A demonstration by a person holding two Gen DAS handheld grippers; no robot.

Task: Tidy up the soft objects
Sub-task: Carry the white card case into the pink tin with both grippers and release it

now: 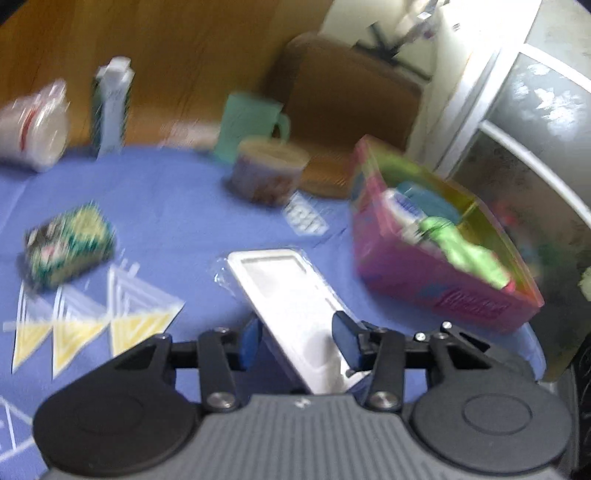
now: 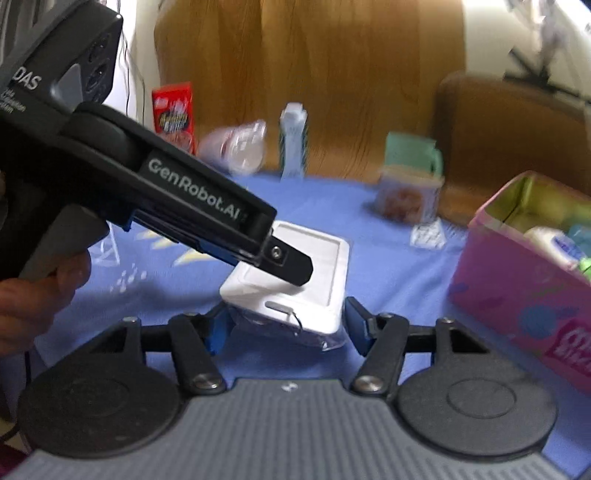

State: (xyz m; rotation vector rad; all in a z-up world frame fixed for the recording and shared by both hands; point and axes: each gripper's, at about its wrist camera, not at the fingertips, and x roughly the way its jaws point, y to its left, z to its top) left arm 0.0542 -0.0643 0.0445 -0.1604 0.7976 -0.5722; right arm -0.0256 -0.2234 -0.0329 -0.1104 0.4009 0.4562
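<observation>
White flat pack (image 1: 291,317) is pinched in the closed left claw (image 1: 298,341), tilted above the blue tabletop (image 1: 177,214), while the right claw (image 2: 284,326) brackets it, open.

A counter (image 1: 177,206) covered in a blue cloth printed with white and yellow triangles fills the foreground. Behind the counter stands a wall of warm wood-grain panelling (image 1: 184,48), its vertical boards running up out of view. Just right of the panelling, at the counter's far edge, sits a brown chair (image 1: 351,88) with a rounded back. Above the chair is a pale wall area (image 2: 524,33) with a dark, blurred folding stand against it. Right of the chair, a white-framed door or window with grey frosted panes (image 1: 535,122) catches bright light along its frame. Both views are motion-blurred.
</observation>
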